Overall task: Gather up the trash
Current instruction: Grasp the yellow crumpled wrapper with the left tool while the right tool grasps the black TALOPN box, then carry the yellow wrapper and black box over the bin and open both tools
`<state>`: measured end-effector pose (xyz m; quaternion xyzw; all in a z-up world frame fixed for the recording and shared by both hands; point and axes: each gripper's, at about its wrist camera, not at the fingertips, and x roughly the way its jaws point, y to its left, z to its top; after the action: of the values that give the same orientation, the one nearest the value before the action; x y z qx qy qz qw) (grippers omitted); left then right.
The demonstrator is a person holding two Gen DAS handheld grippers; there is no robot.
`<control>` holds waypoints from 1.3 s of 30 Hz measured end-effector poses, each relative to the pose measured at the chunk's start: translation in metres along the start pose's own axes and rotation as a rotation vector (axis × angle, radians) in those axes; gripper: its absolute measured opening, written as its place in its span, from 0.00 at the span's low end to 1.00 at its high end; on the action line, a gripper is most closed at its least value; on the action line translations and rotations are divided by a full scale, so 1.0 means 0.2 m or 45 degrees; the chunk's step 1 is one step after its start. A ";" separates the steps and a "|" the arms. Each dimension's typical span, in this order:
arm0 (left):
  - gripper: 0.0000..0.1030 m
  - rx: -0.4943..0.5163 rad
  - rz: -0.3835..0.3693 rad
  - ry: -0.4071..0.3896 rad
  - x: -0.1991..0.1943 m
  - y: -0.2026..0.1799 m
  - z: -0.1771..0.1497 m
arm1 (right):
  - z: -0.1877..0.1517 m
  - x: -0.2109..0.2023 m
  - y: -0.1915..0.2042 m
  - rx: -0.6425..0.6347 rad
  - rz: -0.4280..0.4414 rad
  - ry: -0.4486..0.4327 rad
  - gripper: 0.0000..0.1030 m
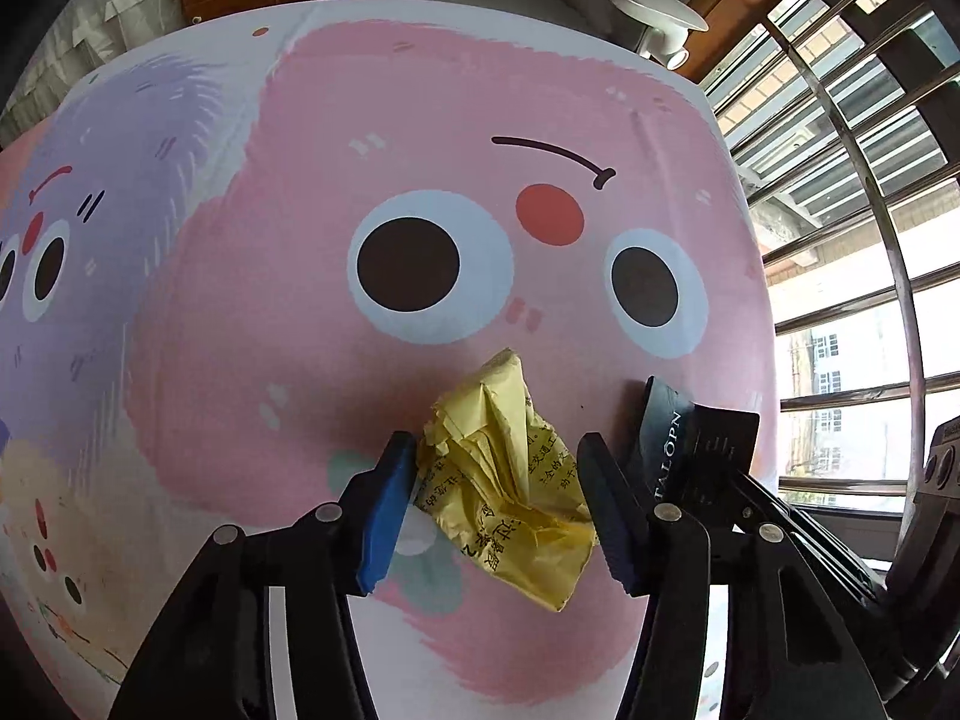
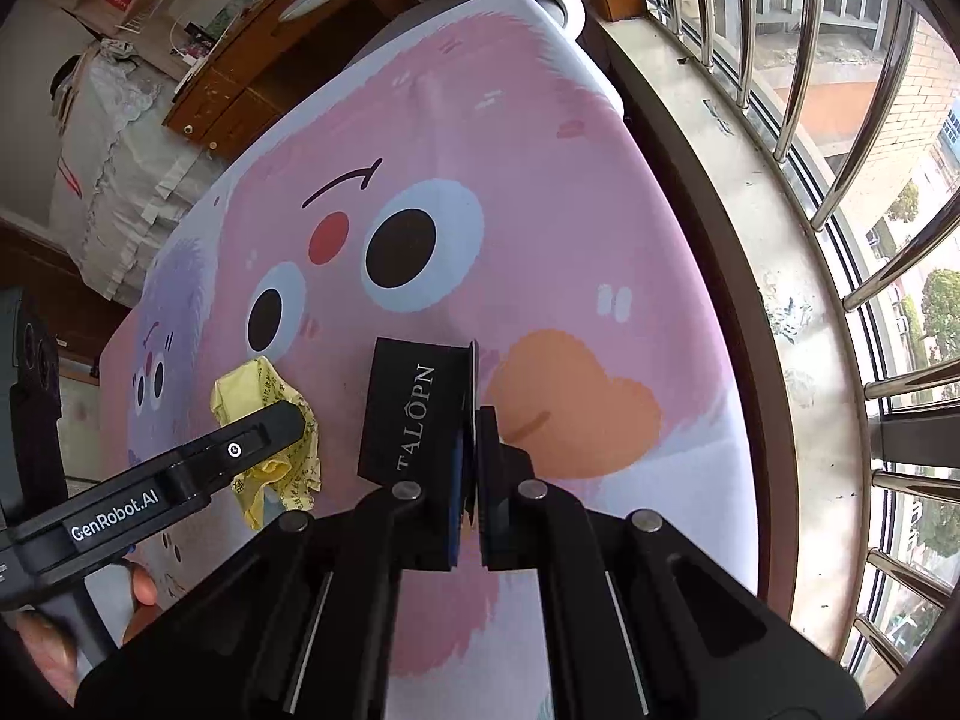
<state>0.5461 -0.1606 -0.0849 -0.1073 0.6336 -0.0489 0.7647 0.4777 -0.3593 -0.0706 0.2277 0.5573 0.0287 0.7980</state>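
Left wrist progress: crumpled yellow printed paper wrapper (image 1: 510, 486) lies on the pink cartoon-face tablecloth (image 1: 420, 120), not yet collected; left gripper (image 1: 498, 498) is spread wide, straddling it, angled low.
Right wrist pose: right gripper (image 2: 474, 474) is clamped on the black lettered cardboard box's (image 2: 414, 414) flap; box held above the tablecloth.

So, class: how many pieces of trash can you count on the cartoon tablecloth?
2: a crumpled yellow paper wrapper between the left hand-held gripper's open fingers, and a black printed cardboard box pinched by the right hand-held gripper.
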 end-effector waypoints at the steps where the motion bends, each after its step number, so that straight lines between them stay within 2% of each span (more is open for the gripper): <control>1: 0.46 0.000 -0.001 0.005 0.01 -0.01 -0.01 | -0.01 0.00 0.00 -0.001 -0.002 0.000 0.02; 2: 0.36 -0.002 -0.003 0.012 0.02 -0.01 -0.01 | -0.02 -0.01 0.01 -0.004 -0.003 0.001 0.02; 3: 0.32 -0.001 -0.001 0.004 0.02 -0.01 -0.02 | -0.03 -0.01 0.01 -0.009 -0.007 0.000 0.02; 7: 0.25 0.028 0.008 -0.028 0.00 -0.03 -0.04 | -0.08 -0.05 0.03 -0.018 -0.006 -0.009 0.01; 14: 0.25 0.074 0.044 -0.086 -0.17 0.03 -0.19 | -0.23 -0.18 0.09 -0.041 -0.008 -0.049 0.01; 20: 0.25 0.161 0.051 -0.153 -0.43 0.19 -0.46 | -0.49 -0.34 0.21 -0.055 -0.008 -0.080 0.01; 29: 0.25 0.296 0.031 -0.229 -0.88 0.63 -1.11 | -1.09 -0.59 0.45 -0.028 0.002 -0.149 0.01; 34: 0.25 0.396 0.000 -0.274 -1.10 0.86 -1.50 | -1.53 -0.73 0.61 0.012 0.003 -0.196 0.01; 39: 0.25 0.477 -0.026 -0.284 -1.21 1.04 -1.82 | -1.96 -0.82 0.76 -0.009 -0.012 -0.199 0.01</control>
<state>0.1299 0.0549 0.0356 0.0256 0.5236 -0.1613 0.8361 0.0935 -0.1420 0.0256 0.2240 0.4942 0.0091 0.8399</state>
